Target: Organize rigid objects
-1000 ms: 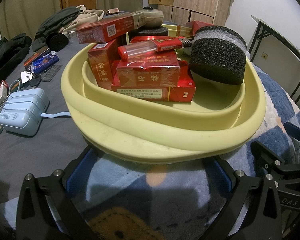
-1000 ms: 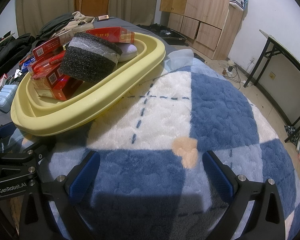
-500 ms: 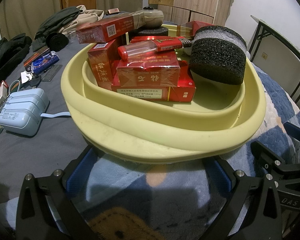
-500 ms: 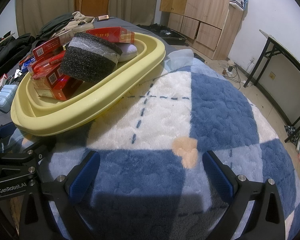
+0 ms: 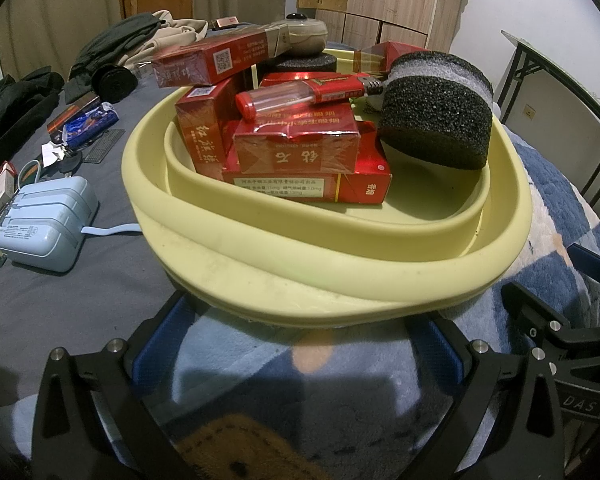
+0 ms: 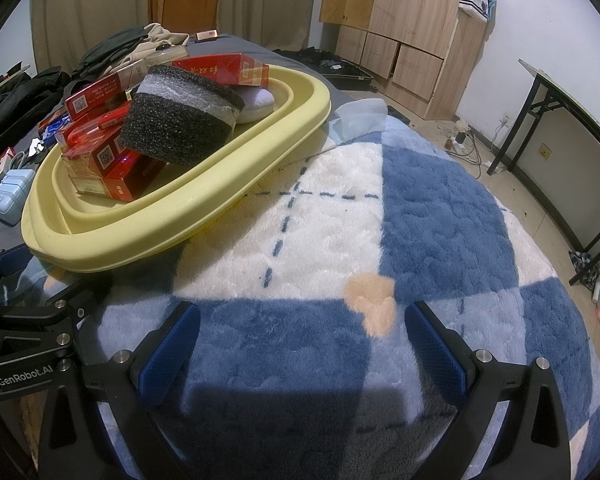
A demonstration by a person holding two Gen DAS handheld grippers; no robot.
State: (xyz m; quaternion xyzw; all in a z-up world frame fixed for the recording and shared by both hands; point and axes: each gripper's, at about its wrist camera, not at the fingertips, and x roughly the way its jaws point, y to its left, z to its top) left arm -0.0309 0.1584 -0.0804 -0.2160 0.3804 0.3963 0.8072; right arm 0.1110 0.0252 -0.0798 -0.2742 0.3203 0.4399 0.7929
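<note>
A pale yellow basin (image 5: 284, 252) sits on the bed just ahead of my left gripper (image 5: 296, 344), which is open and empty at its near rim. The basin holds several red cigarette boxes (image 5: 300, 152), a red lighter (image 5: 300, 94), a black foam block (image 5: 436, 116) and a beige mouse (image 5: 304, 38). In the right wrist view the basin (image 6: 172, 220) is to the left. My right gripper (image 6: 300, 344) is open and empty over the blue and white blanket (image 6: 432, 208).
A light blue charger pack (image 5: 44, 224) with a cord, a blue packet (image 5: 88, 124), keys and dark clothes (image 5: 16, 112) lie on the grey sheet at left. A wooden wardrobe (image 6: 404, 20) and a folding table (image 6: 572, 96) stand beyond the bed.
</note>
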